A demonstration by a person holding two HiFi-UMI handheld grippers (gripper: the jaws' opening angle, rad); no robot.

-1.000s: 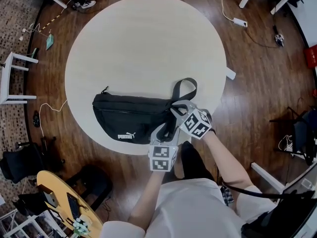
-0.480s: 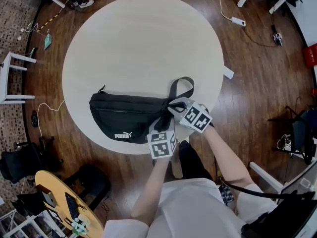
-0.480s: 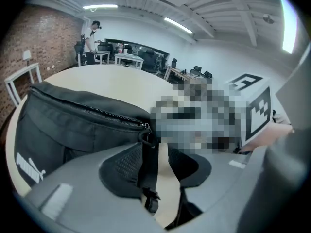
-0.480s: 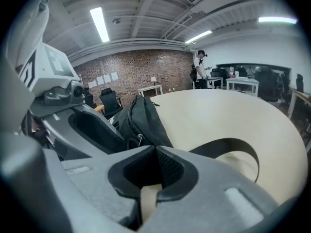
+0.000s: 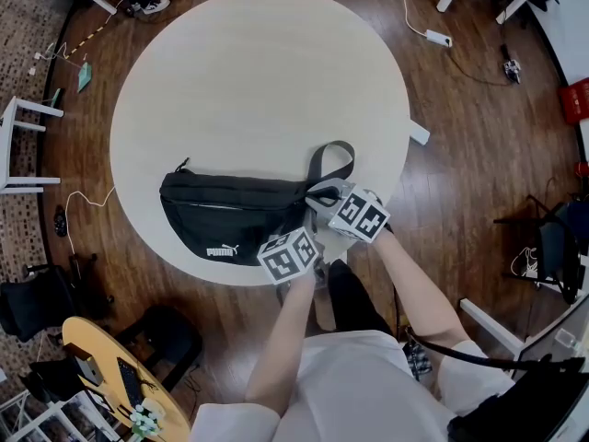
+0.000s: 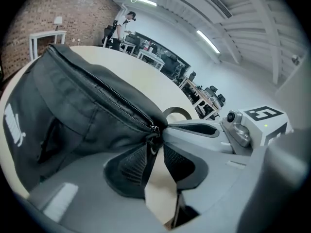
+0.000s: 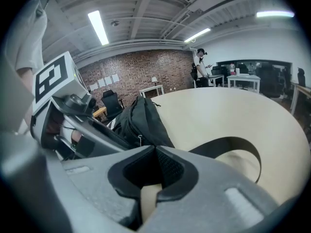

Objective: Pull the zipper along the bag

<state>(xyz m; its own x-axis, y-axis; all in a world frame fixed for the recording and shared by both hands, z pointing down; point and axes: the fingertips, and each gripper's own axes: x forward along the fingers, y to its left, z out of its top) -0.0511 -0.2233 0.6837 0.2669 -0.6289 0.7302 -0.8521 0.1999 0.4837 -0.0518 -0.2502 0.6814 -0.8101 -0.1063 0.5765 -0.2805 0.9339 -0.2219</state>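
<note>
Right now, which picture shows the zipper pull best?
The left gripper view: the zipper pull hangs large between the closing jaws of the left hand-held gripper. The right gripper view shows it tiny; the head view cannot resolve it.

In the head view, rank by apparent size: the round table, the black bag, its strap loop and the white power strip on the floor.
1. round table
2. black bag
3. strap loop
4. white power strip; it lies lower, farther from the camera, so its real size is unsure.
</note>
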